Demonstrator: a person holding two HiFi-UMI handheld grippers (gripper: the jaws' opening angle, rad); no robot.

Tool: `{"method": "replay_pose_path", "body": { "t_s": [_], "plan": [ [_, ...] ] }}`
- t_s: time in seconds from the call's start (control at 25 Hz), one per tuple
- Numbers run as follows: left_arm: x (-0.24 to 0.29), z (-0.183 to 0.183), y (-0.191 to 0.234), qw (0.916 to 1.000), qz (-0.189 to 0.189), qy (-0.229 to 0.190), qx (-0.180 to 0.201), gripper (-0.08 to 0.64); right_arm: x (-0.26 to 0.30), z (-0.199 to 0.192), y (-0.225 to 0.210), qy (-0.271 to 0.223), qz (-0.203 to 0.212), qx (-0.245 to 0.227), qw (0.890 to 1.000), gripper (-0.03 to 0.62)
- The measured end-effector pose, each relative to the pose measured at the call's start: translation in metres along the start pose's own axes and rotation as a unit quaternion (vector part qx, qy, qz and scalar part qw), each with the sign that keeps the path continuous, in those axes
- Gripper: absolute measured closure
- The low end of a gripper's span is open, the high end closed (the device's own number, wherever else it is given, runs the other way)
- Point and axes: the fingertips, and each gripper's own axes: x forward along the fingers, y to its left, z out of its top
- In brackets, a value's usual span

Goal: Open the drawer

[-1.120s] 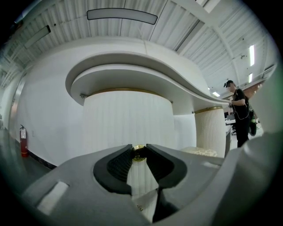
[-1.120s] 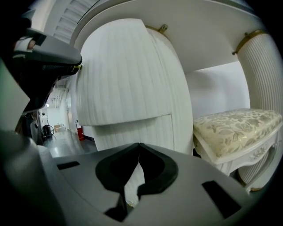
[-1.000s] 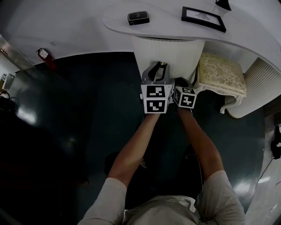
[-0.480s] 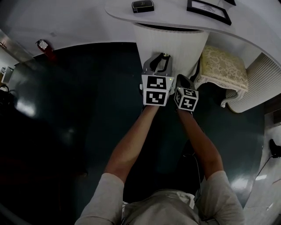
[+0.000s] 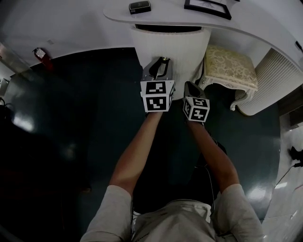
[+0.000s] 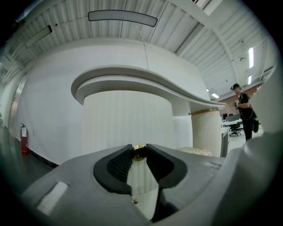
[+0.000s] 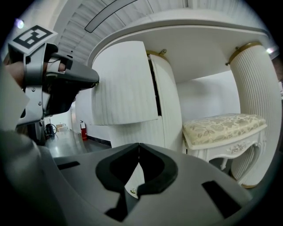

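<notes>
The drawer [image 7: 124, 84] is the curved, ribbed front at the top of the white pedestal under the desk [image 5: 165, 19]. It stands pulled out, with a dark gap between it and the pedestal (clearest in the right gripper view).

The left gripper [image 6: 139, 148] is clamped by its jaw tips on the brass knob [image 6: 139, 153] in the middle of the drawer front. A second, smaller knob [image 6: 134, 201] shows lower on the pedestal. The right gripper [image 7: 139, 148] has its jaws closed tip to tip with nothing between them. It hangs just right of the left one and points at the pedestal beside the drawer.

A stool [image 5: 230, 71] with a patterned cushion stands near the pedestal's right side, and a ribbed column [image 5: 270, 82] stands beyond it. On the desk lie a small black box [image 5: 139, 6] and a picture frame [image 5: 207, 6]. A fire extinguisher [image 5: 39, 53] sits by the wall, far left over the dark floor. A person [image 6: 243, 112] stands far off in the left gripper view.

Against a second ago, the dark strip under the desk edge behind the drawer front is wider. The two marker cubes, then side by side, now sit apart, the right one nearer the person. The left gripper's hold on the knob is unchanged.
</notes>
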Motion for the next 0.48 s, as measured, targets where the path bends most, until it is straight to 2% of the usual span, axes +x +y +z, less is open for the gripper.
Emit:
{"method": "replay_pose_path", "body": {
  "t_s": [0.48],
  "plan": [
    [-0.019,-0.002,-0.006,0.9999,0.005,-0.008,-0.005,0.454,-0.022,-0.010,-0.002,0.002,0.013,0.015,1.000,0.577]
  ]
}}
